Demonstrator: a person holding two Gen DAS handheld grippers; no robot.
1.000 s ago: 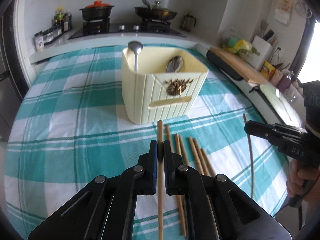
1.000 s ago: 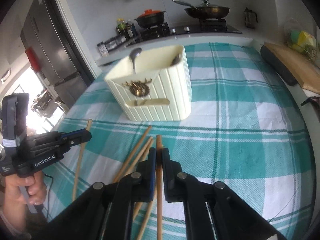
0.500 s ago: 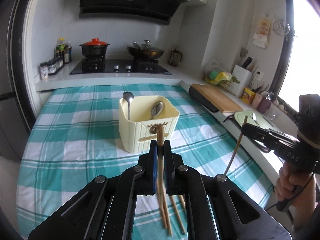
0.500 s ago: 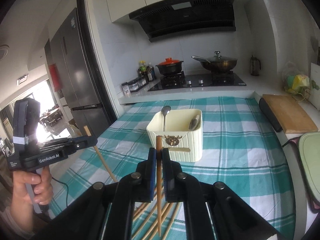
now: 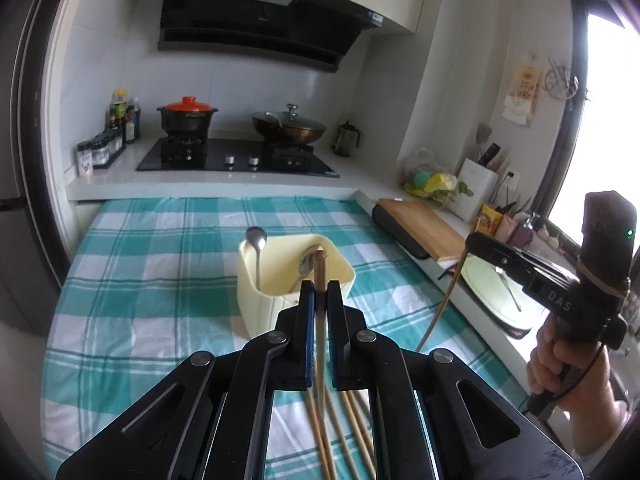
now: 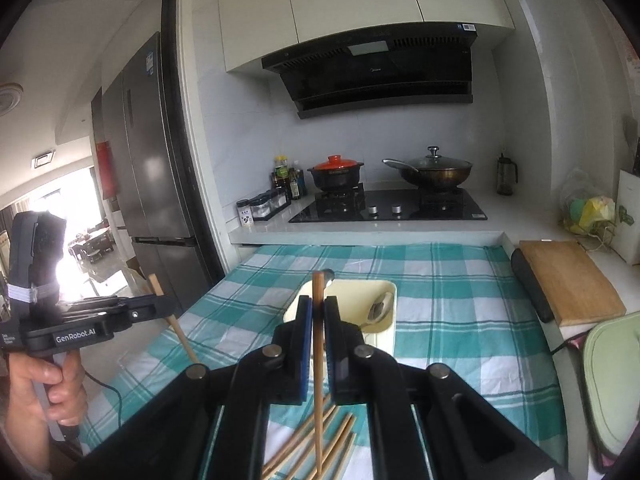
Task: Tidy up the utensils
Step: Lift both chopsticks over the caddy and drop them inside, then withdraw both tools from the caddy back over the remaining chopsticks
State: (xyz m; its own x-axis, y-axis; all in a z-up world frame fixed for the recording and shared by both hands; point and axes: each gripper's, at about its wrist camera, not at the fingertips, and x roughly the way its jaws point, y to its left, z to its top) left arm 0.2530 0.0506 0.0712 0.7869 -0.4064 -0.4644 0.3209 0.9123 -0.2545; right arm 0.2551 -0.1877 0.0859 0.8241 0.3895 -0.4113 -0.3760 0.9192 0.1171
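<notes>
A cream utensil holder [image 5: 256, 312] stands on the checked cloth with two metal spoons [image 5: 257, 240] in it. My left gripper [image 5: 320, 289] is shut on one wooden chopstick [image 5: 320, 264], held in the air just before the holder's near rim. My right gripper [image 6: 318, 304] is shut on another chopstick [image 6: 318, 360], also above the cloth, with the holder [image 6: 384, 336] behind it. Several loose chopsticks [image 5: 352, 420] lie on the cloth below. Each gripper shows in the other's view: the right gripper [image 5: 476, 240] and the left gripper [image 6: 160, 308], each held by a hand.
Behind the table runs a counter with a hob [image 5: 236, 160], a red-lidded pot [image 5: 188, 114] and a wok [image 5: 288, 128]. A wooden cutting board [image 6: 572, 280] and a green mat [image 6: 612, 380] lie to the right. A fridge [image 6: 156, 184] stands at the left.
Both grippers have risen and tipped up, each lifting its chopstick off the cloth. The holder and loose chopsticks now sit lower and farther off in both views.
</notes>
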